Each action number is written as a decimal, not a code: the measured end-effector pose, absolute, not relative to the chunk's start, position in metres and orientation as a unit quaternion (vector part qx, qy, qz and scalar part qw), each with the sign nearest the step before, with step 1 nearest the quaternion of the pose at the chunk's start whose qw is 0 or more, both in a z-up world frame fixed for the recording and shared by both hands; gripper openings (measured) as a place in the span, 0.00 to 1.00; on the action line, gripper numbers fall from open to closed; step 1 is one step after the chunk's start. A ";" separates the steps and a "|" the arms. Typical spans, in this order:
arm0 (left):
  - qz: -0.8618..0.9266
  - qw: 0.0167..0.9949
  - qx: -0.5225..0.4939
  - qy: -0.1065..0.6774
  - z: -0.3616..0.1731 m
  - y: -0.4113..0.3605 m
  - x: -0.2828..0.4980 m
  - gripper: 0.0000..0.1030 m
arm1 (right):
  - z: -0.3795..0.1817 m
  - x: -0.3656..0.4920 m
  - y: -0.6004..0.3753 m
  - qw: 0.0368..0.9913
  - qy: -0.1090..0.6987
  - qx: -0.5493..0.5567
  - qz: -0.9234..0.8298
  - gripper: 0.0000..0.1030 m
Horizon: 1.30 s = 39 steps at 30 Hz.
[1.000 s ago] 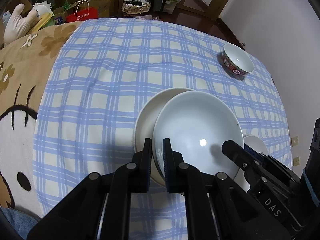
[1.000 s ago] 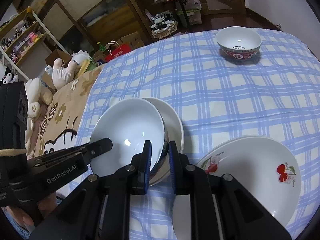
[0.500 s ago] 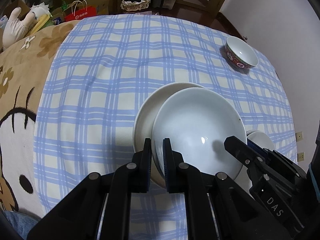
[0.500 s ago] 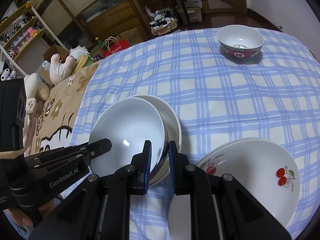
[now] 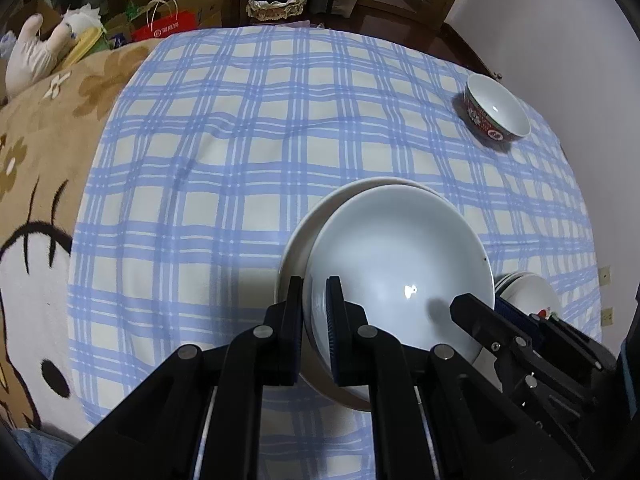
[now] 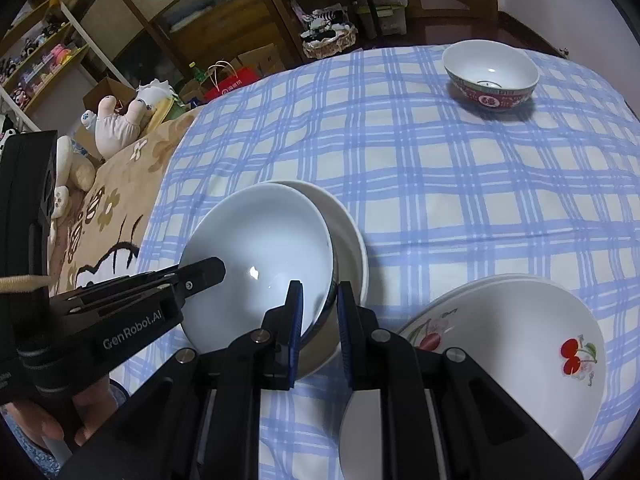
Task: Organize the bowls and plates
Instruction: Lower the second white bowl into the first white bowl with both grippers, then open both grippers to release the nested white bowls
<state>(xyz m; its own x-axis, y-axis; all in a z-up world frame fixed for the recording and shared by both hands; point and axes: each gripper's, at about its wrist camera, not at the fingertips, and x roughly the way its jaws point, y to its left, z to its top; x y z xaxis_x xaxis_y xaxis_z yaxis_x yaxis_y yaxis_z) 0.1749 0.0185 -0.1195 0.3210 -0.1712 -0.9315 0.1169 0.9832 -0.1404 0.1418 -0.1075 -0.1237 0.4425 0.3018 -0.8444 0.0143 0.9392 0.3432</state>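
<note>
1. Covering the surface (image 5: 248, 152) is a blue-and-cream checked cloth, lightly rumpled.
2. The left tongs (image 5: 314, 320) and right tongs (image 6: 318, 312) each pinch the rim of one plain white ceramic bowl (image 5: 400, 260), on opposite sides, over a wider white plate (image 6: 348, 232).
3. Cherry-printed white plates (image 6: 520, 320) sit just beside it; a red-patterned bowl (image 6: 492, 76) stands well apart, near the far edge.
4. Behind: wooden cabinets, a plush toy (image 6: 120, 124), a red paper bag (image 5: 168, 30).
</note>
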 end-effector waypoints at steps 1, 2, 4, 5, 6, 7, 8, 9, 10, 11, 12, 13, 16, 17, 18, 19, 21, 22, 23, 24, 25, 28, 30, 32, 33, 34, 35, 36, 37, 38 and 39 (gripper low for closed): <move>-0.086 0.814 -0.014 0.575 -0.120 0.017 0.174 0.09 | -0.124 0.142 -0.107 0.835 0.522 0.152 0.086 0.17; -0.085 0.815 -0.008 0.573 -0.120 0.015 0.174 0.09 | -0.124 0.142 -0.107 0.835 0.522 0.152 0.085 0.17; -0.083 0.817 0.002 0.571 -0.120 0.014 0.173 0.10 | -0.125 0.141 -0.107 0.834 0.523 0.152 0.084 0.17; -0.082 0.818 0.006 0.570 -0.120 0.012 0.173 0.10 | -0.125 0.141 -0.107 0.834 0.524 0.153 0.084 0.17; -0.081 0.818 0.009 0.569 -0.120 0.012 0.172 0.11 | -0.125 0.141 -0.107 0.833 0.524 0.153 0.085 0.17; -0.080 0.819 0.012 0.568 -0.120 0.011 0.172 0.11 | -0.125 0.141 -0.107 0.833 0.525 0.153 0.085 0.17; -0.079 0.819 0.015 0.568 -0.120 0.012 0.172 0.11 | -0.126 0.141 -0.107 0.832 0.526 0.153 0.086 0.17; -0.078 0.819 0.016 0.568 -0.119 0.011 0.172 0.12 | -0.126 0.142 -0.107 0.832 0.527 0.153 0.085 0.17; -0.078 0.819 0.017 0.568 -0.119 0.012 0.173 0.12 | -0.126 0.142 -0.106 0.831 0.528 0.152 0.085 0.17; -0.079 0.819 0.018 0.568 -0.119 0.012 0.173 0.12 | -0.127 0.143 -0.106 0.832 0.528 0.151 0.084 0.17; -0.078 0.819 0.017 0.568 -0.119 0.012 0.173 0.12 | -0.127 0.143 -0.105 0.832 0.528 0.150 0.084 0.17; -0.079 0.819 0.016 0.568 -0.119 0.012 0.173 0.12 | -0.127 0.143 -0.105 0.832 0.529 0.149 0.083 0.17; -0.081 0.818 0.020 0.569 -0.120 0.012 0.173 0.12 | -0.126 0.144 -0.104 0.831 0.531 0.144 0.081 0.17; -0.082 0.817 0.025 0.570 -0.120 0.012 0.172 0.12 | -0.127 0.145 -0.104 0.830 0.533 0.143 0.081 0.17; -0.084 0.817 0.029 0.570 -0.120 0.011 0.172 0.13 | -0.127 0.145 -0.104 0.829 0.534 0.145 0.079 0.17; -0.085 0.816 0.033 0.571 -0.120 0.010 0.172 0.13 | -0.127 0.145 -0.105 0.829 0.534 0.147 0.079 0.17; -0.086 0.815 0.035 0.572 -0.120 0.010 0.171 0.14 | -0.128 0.146 -0.106 0.827 0.535 0.152 0.078 0.17; -0.087 0.814 0.035 0.573 -0.120 0.010 0.171 0.14 | -0.128 0.146 -0.107 0.827 0.535 0.154 0.077 0.17; -0.088 0.814 0.035 0.573 -0.120 0.010 0.171 0.14 | -0.128 0.146 -0.107 0.827 0.536 0.155 0.077 0.17; -0.087 0.814 0.034 0.573 -0.120 0.010 0.171 0.14 | -0.128 0.146 -0.107 0.826 0.536 0.155 0.077 0.17; -0.088 0.813 0.033 0.574 -0.120 0.011 0.171 0.14 | -0.128 0.146 -0.107 0.826 0.536 0.155 0.077 0.17; -0.088 0.811 0.029 0.578 -0.120 0.010 0.171 0.15 | -0.127 0.145 -0.108 0.826 0.536 0.153 0.086 0.17; -0.089 0.810 0.028 0.579 -0.120 0.011 0.171 0.15 | -0.126 0.143 -0.111 0.825 0.533 0.161 0.091 0.17; -0.089 0.810 0.029 0.579 -0.120 0.011 0.171 0.15 | -0.127 0.142 -0.114 0.823 0.533 0.172 0.093 0.17; -0.089 0.810 0.030 0.578 -0.120 0.011 0.172 0.15 | -0.127 0.142 -0.115 0.823 0.533 0.174 0.093 0.17; -0.089 0.810 0.034 0.578 -0.120 0.010 0.171 0.15 | -0.126 0.142 -0.115 0.823 0.533 0.174 0.093 0.17; -0.089 0.810 0.037 0.578 -0.120 0.010 0.171 0.15 | -0.126 0.142 -0.115 0.823 0.533 0.174 0.092 0.17; -0.089 0.810 0.039 0.578 -0.120 0.009 0.171 0.15 | -0.126 0.141 -0.115 0.823 0.533 0.173 0.091 0.17; -0.089 0.810 0.039 0.579 -0.120 0.010 0.170 0.15 | -0.126 0.141 -0.114 0.824 0.533 0.172 0.090 0.17; -0.090 0.809 0.039 0.579 -0.120 0.009 0.171 0.15 | -0.126 0.141 -0.114 0.824 0.533 0.172 0.090 0.17; -0.091 0.808 0.039 0.580 -0.120 0.009 0.170 0.15 | -0.126 0.141 -0.115 0.823 0.532 0.174 0.091 0.17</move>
<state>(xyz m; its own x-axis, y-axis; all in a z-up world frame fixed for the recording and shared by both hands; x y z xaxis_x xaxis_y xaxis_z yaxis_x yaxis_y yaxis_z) 0.1701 0.0092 -0.1201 0.3101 -0.1027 -0.9452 0.1922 0.9804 -0.0434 0.1411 -0.1146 -0.1262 0.4166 0.3342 -0.8454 0.0356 0.9232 0.3826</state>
